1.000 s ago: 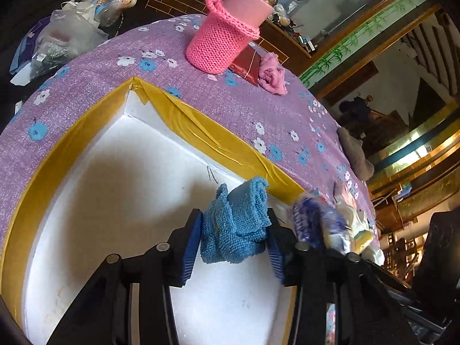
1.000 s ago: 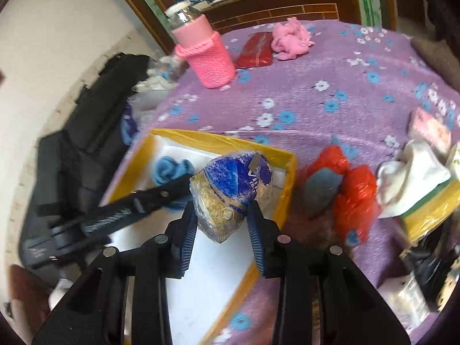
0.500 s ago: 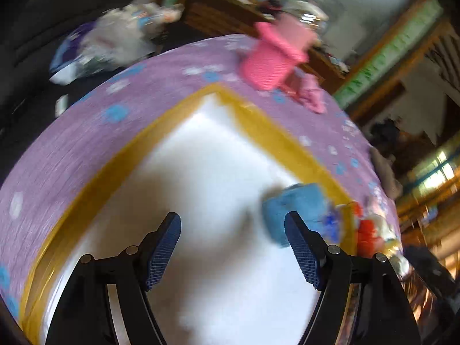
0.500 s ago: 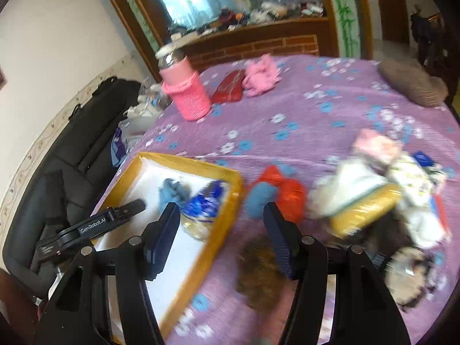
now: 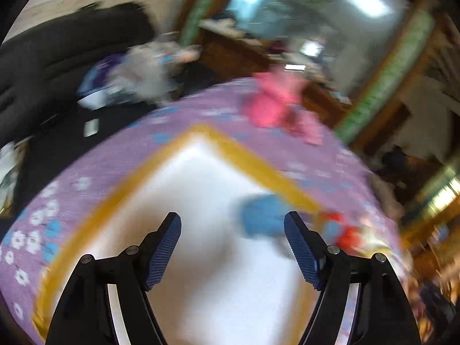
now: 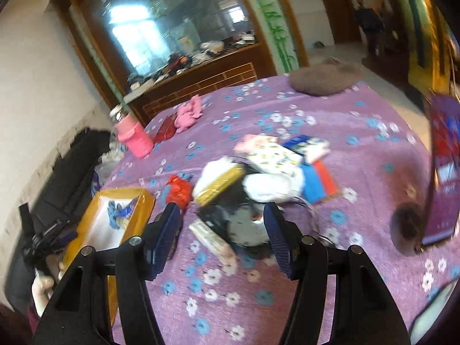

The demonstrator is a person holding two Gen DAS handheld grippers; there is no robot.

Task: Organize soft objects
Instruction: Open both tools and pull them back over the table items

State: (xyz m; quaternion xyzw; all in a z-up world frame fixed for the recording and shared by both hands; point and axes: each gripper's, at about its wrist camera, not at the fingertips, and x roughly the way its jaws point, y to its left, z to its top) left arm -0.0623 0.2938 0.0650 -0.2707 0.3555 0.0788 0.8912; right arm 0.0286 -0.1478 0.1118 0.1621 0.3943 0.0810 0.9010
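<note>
Right wrist view: right gripper gapes empty over the heap of soft things; left gripper too has let go, its blue cloth now lying in the yellow-rimmed tray, next pick due

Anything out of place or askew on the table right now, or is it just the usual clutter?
Nothing looks spilled or damaged. The unsorted pile lies jumbled mid-table on the purple cloth, outside the yellow-rimmed box; the blue cloth sits inside. The left wrist view is motion-blurred.
</note>
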